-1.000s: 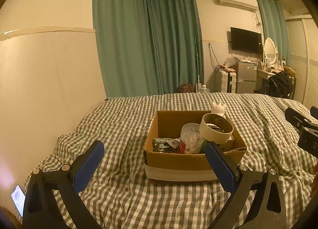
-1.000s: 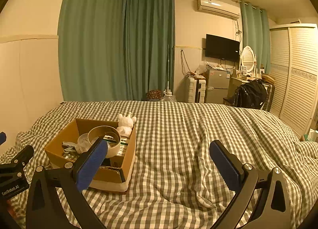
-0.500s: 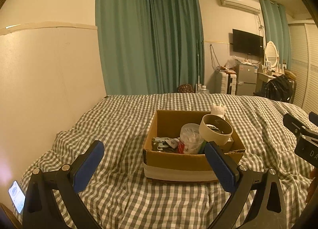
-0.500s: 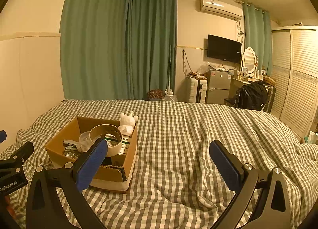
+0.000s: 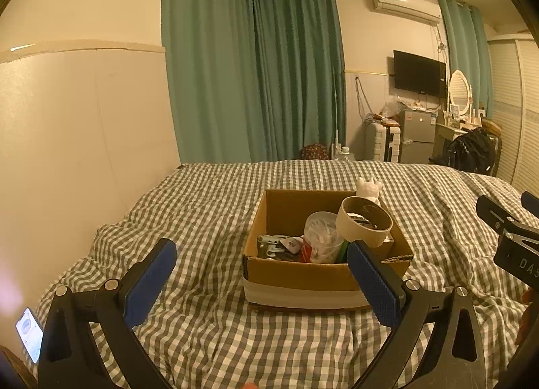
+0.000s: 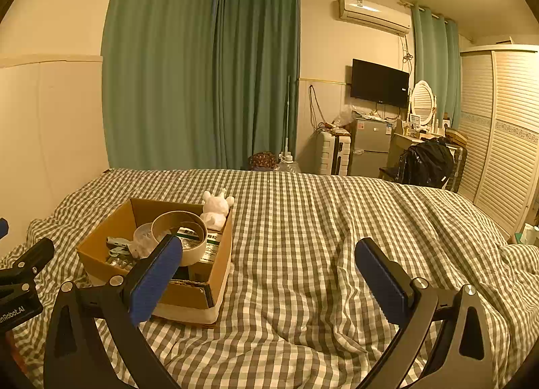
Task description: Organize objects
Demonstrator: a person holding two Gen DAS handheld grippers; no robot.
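The left tool and right tool are both spread wide, holding and touching nothing. On the checked bed sits a cardboard box (open-topped) with a tape roll tilted inside, its opening facing up; the writing on a green-labelled carton is unreadable.

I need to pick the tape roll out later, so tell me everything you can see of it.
The tape roll is a wide ring with a tan, cardboard-like wall and a hollow centre. It sits tilted at the right side of the open box, resting on a printed carton, higher than the other contents. A clear cup is beside it, a white figurine behind. Neither gripper touches it.
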